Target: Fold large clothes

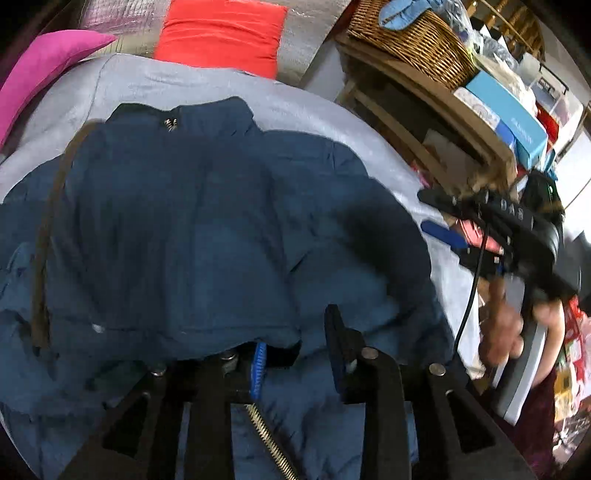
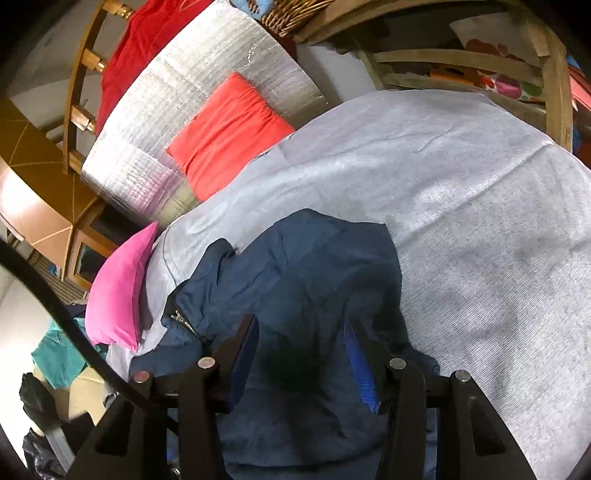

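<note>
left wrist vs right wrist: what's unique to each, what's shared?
Left wrist only: the right gripper off to the jacket's right with the hand holding it, and a blue box on a shelf.
Right wrist only: a red cloth draped on a wooden rail, tiled floor, a teal cloth.
Both: navy jacket on the grey sheet, pink pillow, orange pillow, wicker basket.
</note>
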A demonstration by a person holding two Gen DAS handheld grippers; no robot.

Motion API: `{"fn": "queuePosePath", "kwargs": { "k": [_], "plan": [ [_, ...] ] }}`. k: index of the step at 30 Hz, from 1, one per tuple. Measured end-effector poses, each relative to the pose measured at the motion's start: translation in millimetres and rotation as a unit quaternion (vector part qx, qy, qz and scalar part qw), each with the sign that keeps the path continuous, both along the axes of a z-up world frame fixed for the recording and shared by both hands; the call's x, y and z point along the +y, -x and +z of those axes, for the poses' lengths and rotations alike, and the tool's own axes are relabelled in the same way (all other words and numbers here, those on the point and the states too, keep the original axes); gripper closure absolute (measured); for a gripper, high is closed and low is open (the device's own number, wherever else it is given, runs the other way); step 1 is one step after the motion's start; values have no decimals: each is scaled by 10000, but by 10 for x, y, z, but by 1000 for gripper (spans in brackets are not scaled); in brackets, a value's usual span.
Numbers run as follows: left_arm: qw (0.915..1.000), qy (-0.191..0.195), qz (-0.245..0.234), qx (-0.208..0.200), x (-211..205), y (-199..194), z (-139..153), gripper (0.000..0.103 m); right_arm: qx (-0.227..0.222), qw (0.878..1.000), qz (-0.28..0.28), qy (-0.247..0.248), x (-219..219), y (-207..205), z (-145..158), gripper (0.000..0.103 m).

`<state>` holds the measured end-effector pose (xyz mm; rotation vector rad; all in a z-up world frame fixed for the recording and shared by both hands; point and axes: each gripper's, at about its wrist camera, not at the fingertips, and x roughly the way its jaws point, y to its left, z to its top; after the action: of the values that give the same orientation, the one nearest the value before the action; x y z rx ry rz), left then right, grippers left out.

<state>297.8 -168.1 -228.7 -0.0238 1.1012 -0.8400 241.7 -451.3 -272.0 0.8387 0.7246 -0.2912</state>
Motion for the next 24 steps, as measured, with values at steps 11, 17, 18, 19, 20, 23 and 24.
{"fn": "queuePosePath", "kwargs": {
  "k": [11,17,18,19,20,23,24],
  "plan": [
    [9892,661,1036,-794,1285,-51,595,22,-89,9891,1199,847,575,-212,202,36],
    [9639,9,2661,64,1836,-467,142,22,-290,9453,2537,2031,1427,-309,273,16],
    [9615,-118,2742,119,1862,-491,97,23,-307,9382,2673,2177,1530,-310,254,15],
    [9598,-260,2789,175,1868,-505,56,23,-320,9239,2932,2439,1725,-322,224,15],
    [9592,-359,2800,186,1858,-506,32,23,-298,9121,3118,2644,1876,-337,186,15],
    [9591,-644,2751,161,1782,-506,11,23,-159,8804,3352,3350,2234,-408,46,15],
    [9601,-721,2695,176,1753,-491,-17,23,-98,8760,3286,3530,2292,-448,-1,16]
  ]
}}
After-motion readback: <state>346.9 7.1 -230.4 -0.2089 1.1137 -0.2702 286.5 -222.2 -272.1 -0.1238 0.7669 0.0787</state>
